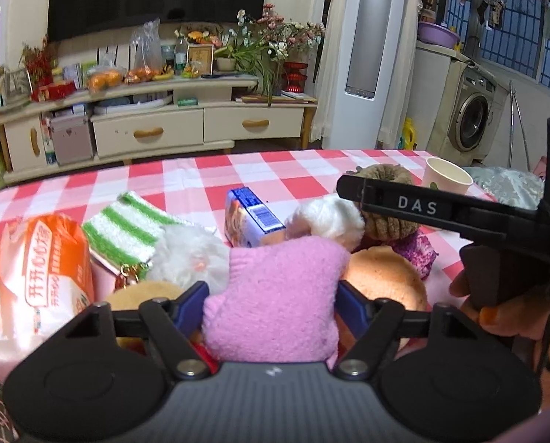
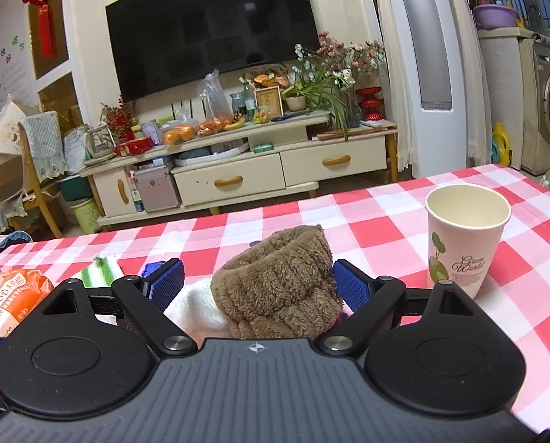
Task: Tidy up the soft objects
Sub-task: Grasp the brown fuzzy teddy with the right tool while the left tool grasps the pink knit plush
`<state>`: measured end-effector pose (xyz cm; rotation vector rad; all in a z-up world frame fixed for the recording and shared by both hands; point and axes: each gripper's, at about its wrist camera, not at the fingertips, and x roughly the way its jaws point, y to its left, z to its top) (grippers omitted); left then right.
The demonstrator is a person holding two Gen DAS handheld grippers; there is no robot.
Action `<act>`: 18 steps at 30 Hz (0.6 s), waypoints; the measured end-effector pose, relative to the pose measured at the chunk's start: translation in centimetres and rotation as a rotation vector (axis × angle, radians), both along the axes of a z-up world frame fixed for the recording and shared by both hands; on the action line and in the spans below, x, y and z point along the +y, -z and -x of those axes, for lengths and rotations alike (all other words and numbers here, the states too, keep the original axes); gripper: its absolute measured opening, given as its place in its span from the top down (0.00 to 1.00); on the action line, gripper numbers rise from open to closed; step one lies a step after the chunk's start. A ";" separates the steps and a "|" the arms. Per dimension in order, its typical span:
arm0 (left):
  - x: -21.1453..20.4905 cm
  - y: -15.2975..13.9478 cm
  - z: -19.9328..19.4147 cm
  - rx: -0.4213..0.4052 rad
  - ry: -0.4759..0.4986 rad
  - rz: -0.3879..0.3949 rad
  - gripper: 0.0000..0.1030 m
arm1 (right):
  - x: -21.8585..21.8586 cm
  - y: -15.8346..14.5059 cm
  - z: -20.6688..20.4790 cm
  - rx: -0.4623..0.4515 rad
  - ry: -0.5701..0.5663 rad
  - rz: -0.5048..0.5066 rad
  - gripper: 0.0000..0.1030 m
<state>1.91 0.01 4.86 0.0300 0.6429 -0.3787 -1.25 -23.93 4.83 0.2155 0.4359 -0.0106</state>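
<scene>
Closing on a pink knitted piece, the left gripper has its blue ribbed pads against both flanks of the wool, so it looks grasped rather than merely straddled; the piece stands straight ahead between the fingers, its longer side running away from the camera, soft and ribbed at the edge; just beyond it lie a white fluffy ball to the left, an orange sponge-like round to the right, and further back a green-striped knit pouch, a blue carton and an orange packet, all on the red-and-white checked tablecloth; the right gripper frames a brown fleecy roll, its right pad touching the pile while the left pad stands clear, so it is unclenched and grips nothing; the roll lies directly before it, slumped on a white plush item, its length running across the fingers; a paper cup stands upright near the right side, apart from the roll; the left hand is nearer the pink piece, the right nearer the brown one.
</scene>
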 end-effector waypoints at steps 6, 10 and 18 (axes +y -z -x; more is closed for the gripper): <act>0.0 0.6 -0.1 0.045 -0.009 0.017 0.41 | 0.2 -0.1 0.0 0.009 0.009 0.035 0.08; 0.0 0.4 0.2 0.045 -0.014 0.018 0.44 | 0.0 0.0 0.0 0.017 -0.005 0.053 0.31; 0.9 0.4 1.1 0.069 -0.019 0.052 0.46 | -0.8 -0.3 1.1 0.026 -0.045 0.022 0.49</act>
